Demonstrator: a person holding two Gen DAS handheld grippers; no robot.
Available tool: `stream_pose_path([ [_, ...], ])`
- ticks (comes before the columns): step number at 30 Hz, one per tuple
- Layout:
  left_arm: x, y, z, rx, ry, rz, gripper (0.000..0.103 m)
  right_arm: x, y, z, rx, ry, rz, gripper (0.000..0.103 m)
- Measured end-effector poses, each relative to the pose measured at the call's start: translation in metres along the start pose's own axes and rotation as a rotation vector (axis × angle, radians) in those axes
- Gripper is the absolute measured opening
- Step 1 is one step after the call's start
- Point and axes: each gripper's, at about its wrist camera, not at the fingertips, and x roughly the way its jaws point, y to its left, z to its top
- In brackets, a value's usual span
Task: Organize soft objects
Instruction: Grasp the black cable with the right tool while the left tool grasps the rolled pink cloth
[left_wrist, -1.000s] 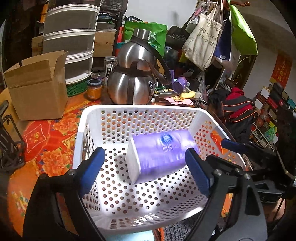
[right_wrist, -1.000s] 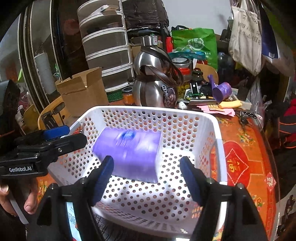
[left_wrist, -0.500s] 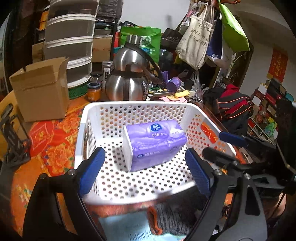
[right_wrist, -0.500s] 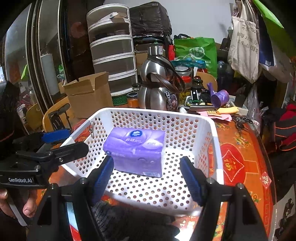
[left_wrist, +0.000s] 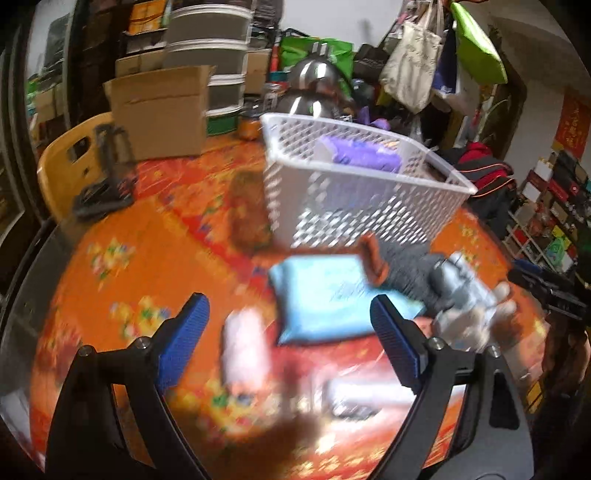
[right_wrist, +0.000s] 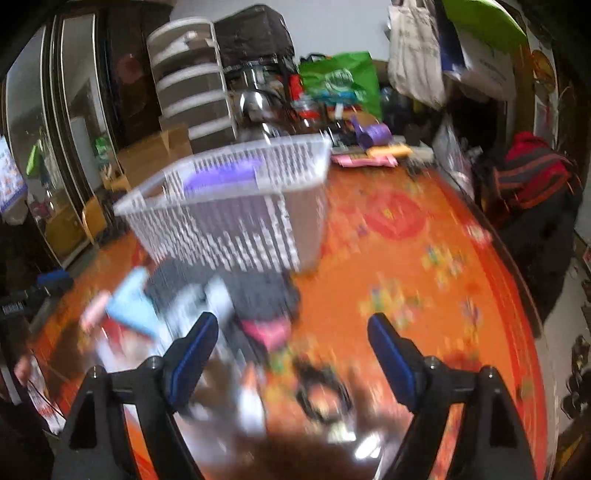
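Both your claws, left claw (left_wrist: 290, 328) and right claw (right_wrist: 291, 345), hang released and empty over the worktop (right_wrist: 424, 258). One purple pack (left_wrist: 364, 157) sits in the basket (left_wrist: 354, 199); the blue pack (left_wrist: 319, 301) lies before it. Everything is blurred, so you risk pinching two items together; the grey pile (right_wrist: 236, 291) is hard to make out.

Black gripper (left_wrist: 290, 332), blue ribbed pads (left_wrist: 183, 341)
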Motion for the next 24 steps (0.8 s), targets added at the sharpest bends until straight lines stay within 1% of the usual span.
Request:
stream_pose_path([
  [1,0.0,0.003,-0.007,-0.002,0.005,0.009,0.087,-0.001,-0.004,-0.013,-0.001,0.011,-0.007,0.083],
  [2,0.001,0.008,-0.013,-0.003,0.012,0.011,0.087,0.0,-0.008,-0.028,-0.008,0.029,-0.033,0.083],
  [4,0.005,0.013,-0.019,-0.007,0.026,0.013,0.087,0.0,-0.014,-0.045,-0.012,0.038,-0.073,0.082],
  [6,0.014,0.019,-0.024,-0.024,0.049,0.017,0.087,0.003,-0.017,-0.054,-0.016,0.048,-0.083,0.08],
  [9,0.029,0.023,-0.028,-0.035,0.079,0.012,0.087,0.009,-0.02,-0.061,-0.027,0.07,-0.1,0.07],
  [10,0.034,0.023,-0.027,-0.036,0.085,0.013,0.087,0.013,-0.019,-0.061,-0.033,0.082,-0.102,0.068],
  [12,0.042,0.024,-0.029,-0.035,0.101,0.014,0.087,0.023,-0.018,-0.062,-0.05,0.114,-0.1,0.067],
  [15,0.051,0.023,-0.03,-0.033,0.112,0.015,0.087,0.032,-0.014,-0.067,-0.075,0.145,-0.103,0.058],
  [18,0.06,0.021,-0.031,-0.025,0.125,0.02,0.087,0.036,-0.012,-0.068,-0.081,0.16,-0.11,0.055],
  [20,0.064,0.021,-0.032,-0.023,0.133,0.025,0.087,0.041,-0.014,-0.069,-0.075,0.185,-0.106,0.055],
  [21,0.066,0.021,-0.032,-0.025,0.138,0.026,0.087,0.04,-0.014,-0.068,-0.08,0.184,-0.115,0.055],
  [24,0.072,0.022,-0.033,-0.022,0.151,0.042,0.087,0.042,-0.012,-0.068,-0.097,0.187,-0.126,0.047],
])
